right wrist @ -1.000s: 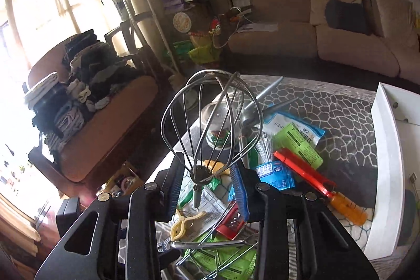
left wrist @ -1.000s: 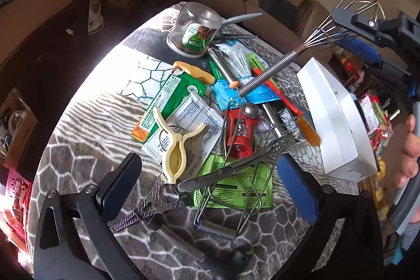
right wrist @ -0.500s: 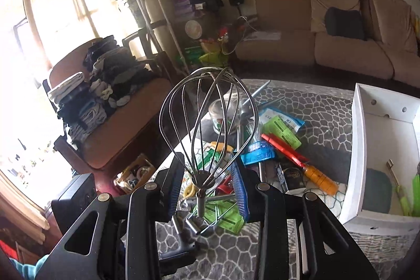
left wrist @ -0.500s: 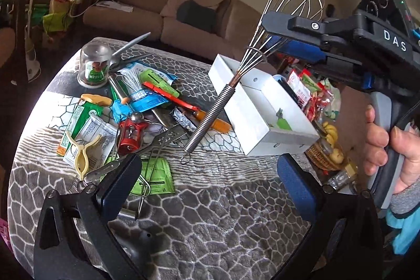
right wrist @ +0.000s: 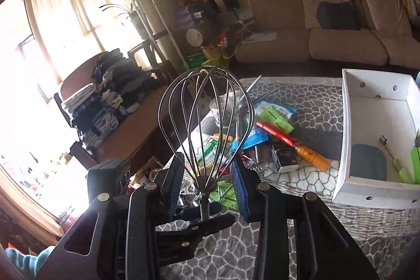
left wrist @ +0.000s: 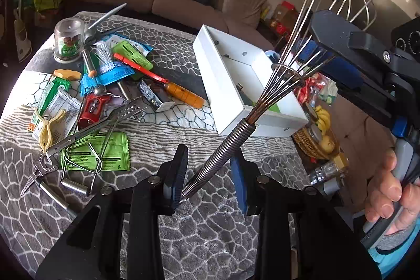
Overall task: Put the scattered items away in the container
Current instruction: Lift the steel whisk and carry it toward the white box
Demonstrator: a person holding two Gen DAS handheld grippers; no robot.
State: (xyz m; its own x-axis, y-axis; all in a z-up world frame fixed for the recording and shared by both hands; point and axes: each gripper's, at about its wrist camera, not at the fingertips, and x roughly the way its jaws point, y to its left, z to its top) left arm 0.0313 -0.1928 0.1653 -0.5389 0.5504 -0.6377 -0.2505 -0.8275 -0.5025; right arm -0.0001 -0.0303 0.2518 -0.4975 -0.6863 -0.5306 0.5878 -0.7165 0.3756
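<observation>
While your right tool (right wrist: pixel 207 192) clamps the whisk (left wrist: pixel 286 75) wires beside the white container (left wrist: pixel 223 85), keep closing the left tool (left wrist: pixel 207 175) squarely around its coiled handle, not yet pinched.

blown-out window glare (right wrist: pixel 39 70), fisheye edges, sharp

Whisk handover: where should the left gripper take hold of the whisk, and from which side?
The coiled handle, low on its length, approached from its free end. The whisk slants down from the right gripper, which is clamped on its wires, so only the coil is free to grip. The coil lies between the left gripper's closing jaws.
</observation>
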